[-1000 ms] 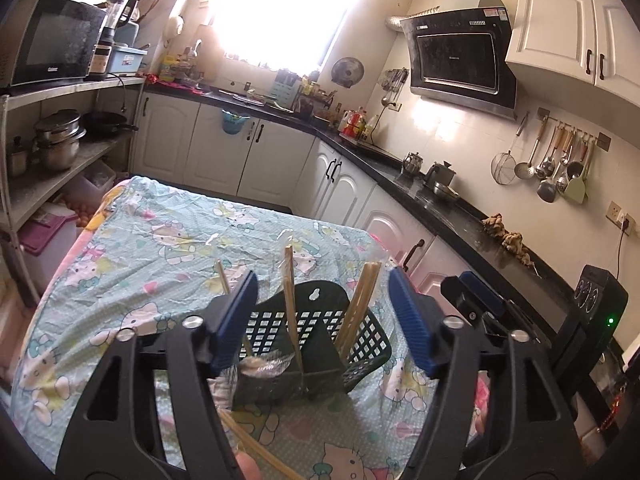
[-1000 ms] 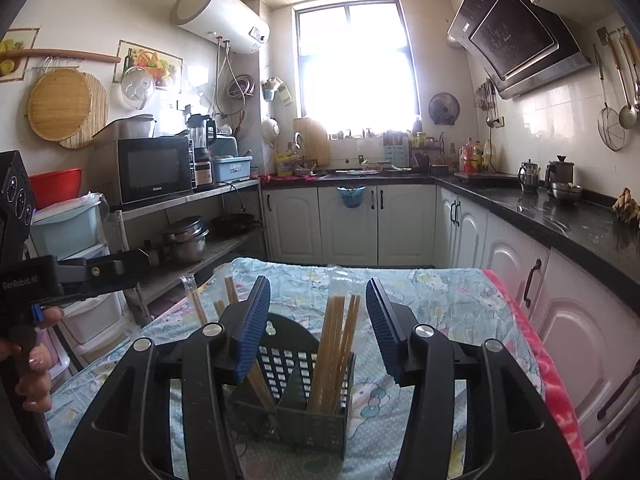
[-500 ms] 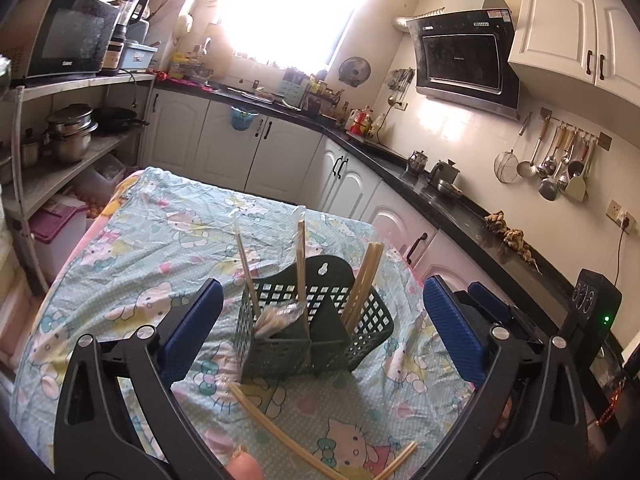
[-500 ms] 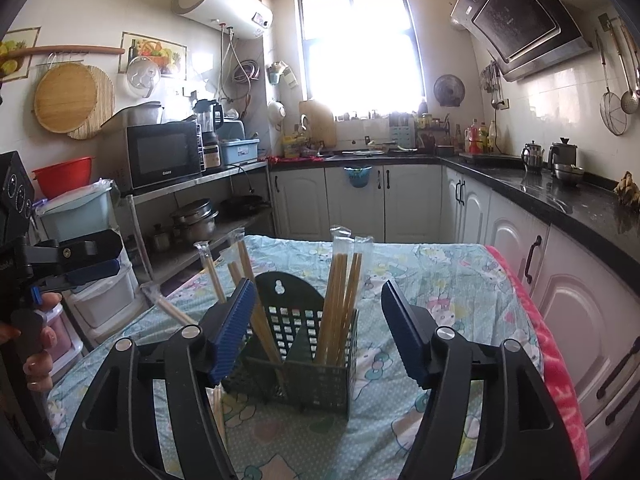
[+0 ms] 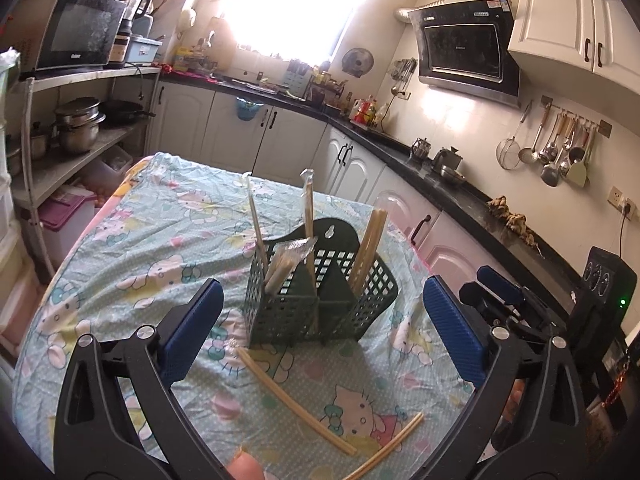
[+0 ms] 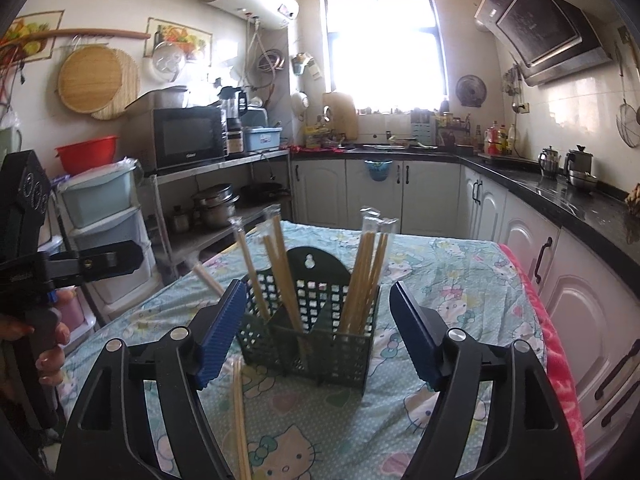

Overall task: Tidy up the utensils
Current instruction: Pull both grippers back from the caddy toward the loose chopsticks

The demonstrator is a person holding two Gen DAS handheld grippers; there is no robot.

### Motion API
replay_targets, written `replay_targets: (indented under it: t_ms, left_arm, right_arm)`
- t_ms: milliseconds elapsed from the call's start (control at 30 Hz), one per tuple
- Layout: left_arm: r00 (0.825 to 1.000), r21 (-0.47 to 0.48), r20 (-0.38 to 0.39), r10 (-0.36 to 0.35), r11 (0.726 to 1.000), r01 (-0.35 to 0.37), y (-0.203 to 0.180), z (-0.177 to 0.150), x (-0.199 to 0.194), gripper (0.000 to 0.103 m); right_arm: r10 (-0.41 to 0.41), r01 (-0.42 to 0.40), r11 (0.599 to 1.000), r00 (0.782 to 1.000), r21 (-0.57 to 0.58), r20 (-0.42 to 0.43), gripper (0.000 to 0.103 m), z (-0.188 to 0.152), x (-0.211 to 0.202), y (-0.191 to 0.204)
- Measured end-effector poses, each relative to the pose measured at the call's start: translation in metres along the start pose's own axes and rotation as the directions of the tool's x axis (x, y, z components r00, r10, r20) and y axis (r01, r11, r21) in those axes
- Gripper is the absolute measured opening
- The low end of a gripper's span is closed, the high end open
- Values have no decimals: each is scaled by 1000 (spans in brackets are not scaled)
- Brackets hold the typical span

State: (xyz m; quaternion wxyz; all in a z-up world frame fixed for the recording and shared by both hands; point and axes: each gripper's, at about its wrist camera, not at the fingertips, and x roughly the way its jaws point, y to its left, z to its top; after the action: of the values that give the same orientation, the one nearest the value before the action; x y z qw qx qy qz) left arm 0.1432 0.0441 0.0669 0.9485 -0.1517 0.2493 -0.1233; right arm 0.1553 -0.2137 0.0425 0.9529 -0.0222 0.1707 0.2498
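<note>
Green basket [image 5: 304,312] holds wrapped chopsticks [image 5: 370,240], seemingly two compartments; both tongs [image 5: 320,328] [image 6: 316,332] wide open, empty.

Dark green utensil basket [image 5: 316,304]; pale tan chopsticks [image 5: 294,394]; mint cartoon-cat tablecloth [image 5: 132,264]; blue tool pads [image 6: 220,336].

We can't see the chopsticks' [image 6: 362,280] lower ends inside the basket [image 6: 352,354]. A loose pair [image 6: 240,420] runs off frame btm; wall utensils [image 5: 560,152] too small to ID.
</note>
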Motion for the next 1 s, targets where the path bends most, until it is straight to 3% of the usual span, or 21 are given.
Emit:
replay_targets:
  t_ms: [633, 933, 1000]
  left_arm:
    - [995, -43, -90, 40, 998, -44, 21, -31, 12, 92]
    - [985, -71, -164, 61, 995, -73, 34, -47, 34, 92]
    - [982, -77, -181, 61, 994, -76, 37, -51, 40, 92]
  right_arm:
    - [68, -86, 988, 988, -130, -140, 72, -42, 2, 35]
    - [131, -185, 958, 962, -219, -239, 72, -67, 4, 61]
    - [166, -234, 944, 947, -233, -276, 72, -74, 5, 68]
